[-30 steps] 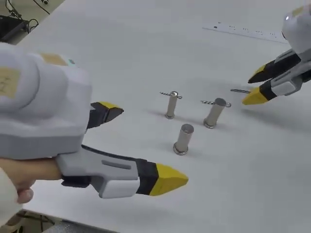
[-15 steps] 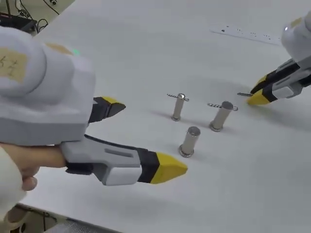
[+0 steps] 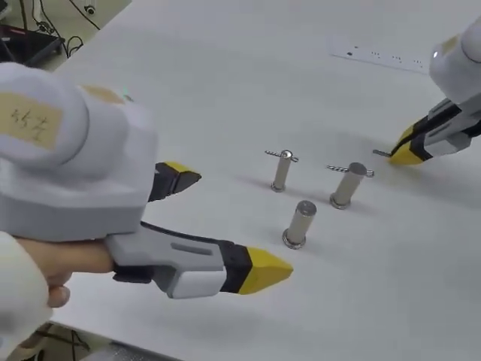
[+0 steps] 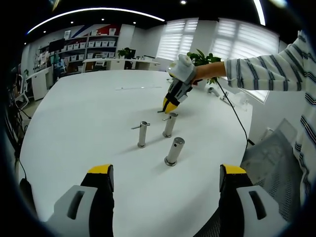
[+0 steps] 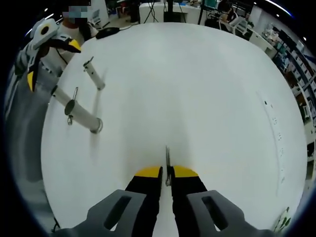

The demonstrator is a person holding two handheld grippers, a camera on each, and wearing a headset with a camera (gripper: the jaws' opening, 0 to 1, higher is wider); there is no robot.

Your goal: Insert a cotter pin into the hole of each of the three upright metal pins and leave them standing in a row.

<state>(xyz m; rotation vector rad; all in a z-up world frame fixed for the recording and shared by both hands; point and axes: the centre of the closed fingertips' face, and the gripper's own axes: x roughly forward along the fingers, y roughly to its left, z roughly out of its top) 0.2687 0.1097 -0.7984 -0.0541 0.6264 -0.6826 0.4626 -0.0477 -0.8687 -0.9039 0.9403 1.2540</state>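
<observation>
Three upright metal pins stand mid-table. The far-left pin (image 3: 281, 170) and the far-right pin (image 3: 346, 185) each carry a cotter pin through the top. The nearer pin (image 3: 298, 224) has a bare top. My right gripper (image 3: 403, 156) is to the right of them, low over the table, shut on a thin cotter pin (image 3: 380, 153) that pokes out past its yellow tips; the right gripper view has the same cotter pin (image 5: 167, 160) between the closed jaws. My left gripper (image 3: 225, 224) is open in the foreground, left of the pins, holding nothing, with the pins (image 4: 174, 151) ahead.
A white power strip (image 3: 383, 56) lies at the far right of the white table (image 3: 225, 90). Cables and dark gear (image 3: 30, 41) sit beyond the table's far-left edge. A person's striped sleeve (image 4: 266, 69) reaches in behind the right gripper (image 4: 171, 102).
The right gripper's jaws, open around the cotter pin lying on the table a second ago, have shut on it. The head camera has shifted; the three pins and the left gripper stay put.
</observation>
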